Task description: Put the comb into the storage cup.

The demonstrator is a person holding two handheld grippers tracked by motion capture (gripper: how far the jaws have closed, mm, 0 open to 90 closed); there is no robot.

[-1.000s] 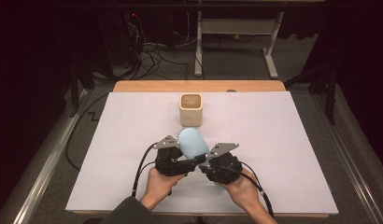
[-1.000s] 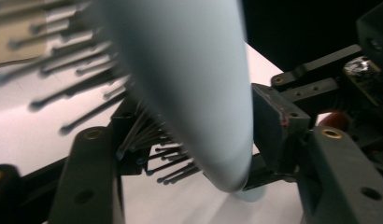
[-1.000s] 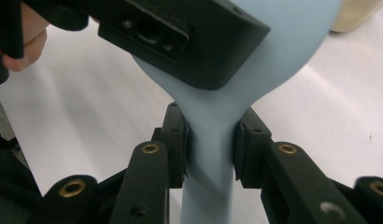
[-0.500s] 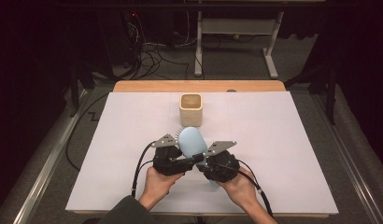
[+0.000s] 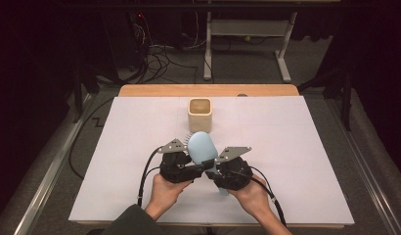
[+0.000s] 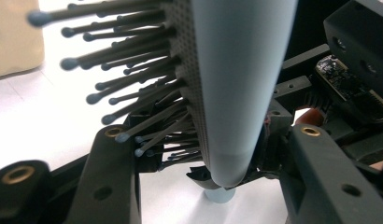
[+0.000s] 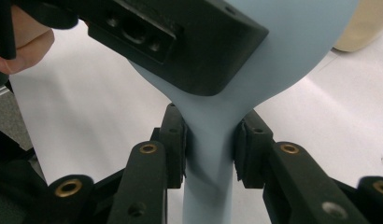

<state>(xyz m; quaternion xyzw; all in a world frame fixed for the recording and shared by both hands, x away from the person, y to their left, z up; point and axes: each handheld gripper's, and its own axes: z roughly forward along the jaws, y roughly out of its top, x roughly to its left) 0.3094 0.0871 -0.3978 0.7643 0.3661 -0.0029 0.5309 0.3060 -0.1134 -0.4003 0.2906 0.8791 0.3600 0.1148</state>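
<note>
Hairbrush (image 5: pixel 202 146) in pale blue is clamped by both grippers above the desk (image 5: pixel 306 147): right gripper (image 7: pixel 209 147) on its neck, left gripper (image 6: pixel 206 154) jaws just closed across its head.

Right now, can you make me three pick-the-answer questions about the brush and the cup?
1. Where is the cup? A behind the hairbrush B left table edge C in a hand
2. What colour is the hairbrush? A red B light blue C green
3. What does the right gripper do? A hangs open B lies on the table C clamps the brush neck

Answers: 1 A, the high view shows it farther back. 2 B, its back is pale blue. 3 C, both pads press the neck.
</note>
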